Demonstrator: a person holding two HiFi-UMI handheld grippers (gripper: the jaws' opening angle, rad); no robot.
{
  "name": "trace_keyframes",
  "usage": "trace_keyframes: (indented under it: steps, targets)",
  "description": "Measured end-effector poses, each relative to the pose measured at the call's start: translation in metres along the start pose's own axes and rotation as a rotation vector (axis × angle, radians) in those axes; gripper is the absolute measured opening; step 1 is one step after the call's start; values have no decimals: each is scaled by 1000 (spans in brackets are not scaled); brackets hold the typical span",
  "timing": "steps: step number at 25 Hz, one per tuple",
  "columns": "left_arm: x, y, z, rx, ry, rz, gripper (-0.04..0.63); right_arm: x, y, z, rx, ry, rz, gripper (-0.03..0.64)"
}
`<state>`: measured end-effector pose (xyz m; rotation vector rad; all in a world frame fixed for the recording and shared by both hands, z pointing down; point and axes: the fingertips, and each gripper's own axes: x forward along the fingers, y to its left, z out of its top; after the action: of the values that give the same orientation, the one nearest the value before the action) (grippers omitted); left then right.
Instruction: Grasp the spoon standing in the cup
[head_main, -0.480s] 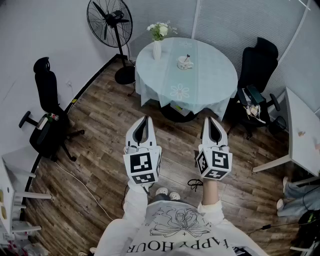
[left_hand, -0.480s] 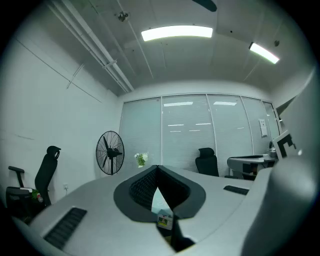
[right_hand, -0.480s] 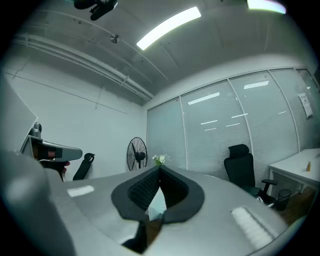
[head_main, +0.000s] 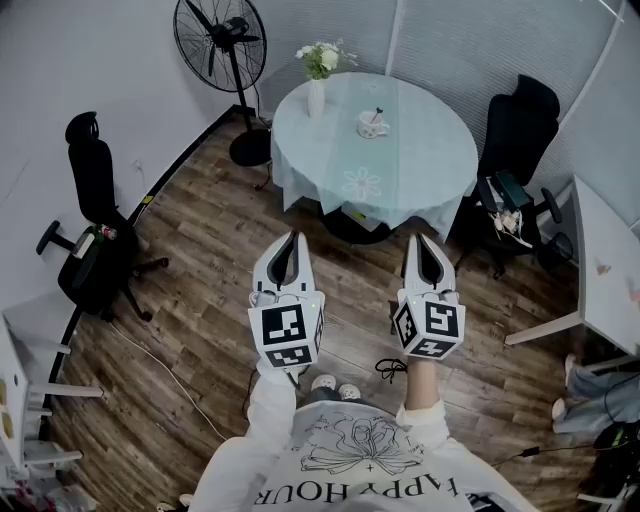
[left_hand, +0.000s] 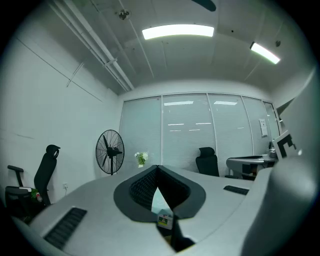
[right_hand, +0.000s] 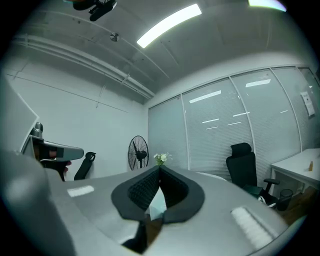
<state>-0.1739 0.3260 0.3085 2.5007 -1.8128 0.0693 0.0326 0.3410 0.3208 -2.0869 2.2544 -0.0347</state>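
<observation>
You are holding your left claw (head_main: 291, 240) pinched together, with nothing in it. The spoon (head_main: 375, 115) is standing almost straight up in the cup (head_main: 369, 127), far ahead on the round desk (head_main: 430, 160). Your right claw (head_main: 419, 242), also pinched together and empty, is looking a bit nearer to it.

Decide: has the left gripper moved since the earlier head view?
No: the left gripper remains equally short of the near edge of the round table.
</observation>
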Motion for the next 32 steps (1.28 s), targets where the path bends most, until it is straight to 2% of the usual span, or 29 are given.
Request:
trace_keyframes:
  steps: [20, 32]
  targets:
    - [25, 31, -13, 5, 18, -44, 6, 28, 18, -22, 32, 36, -41, 17]
    - [70, 33, -22, -13, 35, -17, 6, 75, 4, -34, 43, 61, 4, 35]
